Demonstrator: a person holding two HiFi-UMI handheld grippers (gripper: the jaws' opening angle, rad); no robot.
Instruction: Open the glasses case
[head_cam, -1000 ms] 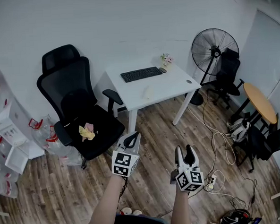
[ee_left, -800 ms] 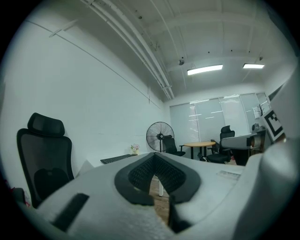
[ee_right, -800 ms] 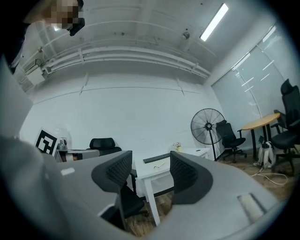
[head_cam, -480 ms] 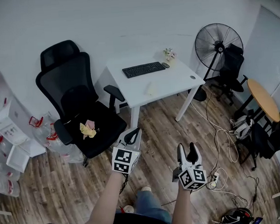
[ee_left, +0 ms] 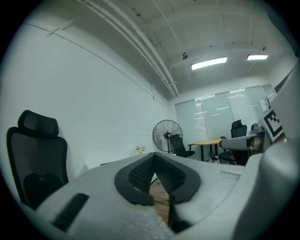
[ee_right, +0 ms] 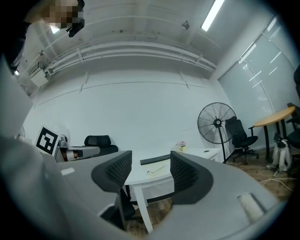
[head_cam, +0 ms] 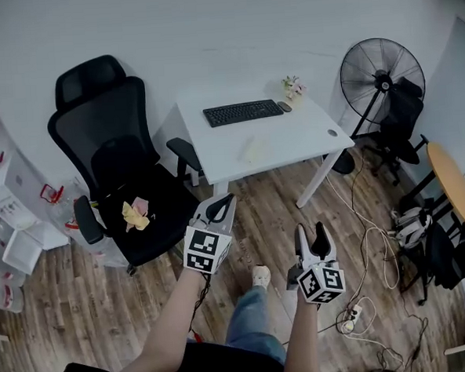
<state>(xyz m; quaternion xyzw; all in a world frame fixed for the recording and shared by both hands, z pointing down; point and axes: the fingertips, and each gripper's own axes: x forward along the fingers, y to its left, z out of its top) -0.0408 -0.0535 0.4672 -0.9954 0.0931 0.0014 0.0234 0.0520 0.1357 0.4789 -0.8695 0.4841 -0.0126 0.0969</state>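
Observation:
On the white desk (head_cam: 292, 138) lies a small pale flat object (head_cam: 250, 150), maybe the glasses case; it is too small to tell. The right gripper view also shows it on the desk top (ee_right: 157, 169), far ahead between the jaws. My left gripper (head_cam: 220, 208) hovers above the wooden floor, short of the desk. Its pads meet at the tips (ee_left: 153, 161) with nothing between them. My right gripper (head_cam: 312, 233) is also held over the floor, lower right of the left one. Its jaws stand wide apart and empty (ee_right: 151, 171).
A black keyboard (head_cam: 242, 112), a mouse (head_cam: 285, 106) and a small flower pot (head_cam: 292, 87) sit at the desk's back. A black office chair (head_cam: 113, 157) stands left of the desk, a standing fan (head_cam: 381, 74) to its right. Cables (head_cam: 361, 236) trail across the floor.
Both grippers have been carried forward towards the desk, which now lies nearer in the head view. The person's leg and shoe have stepped into view below the grippers.

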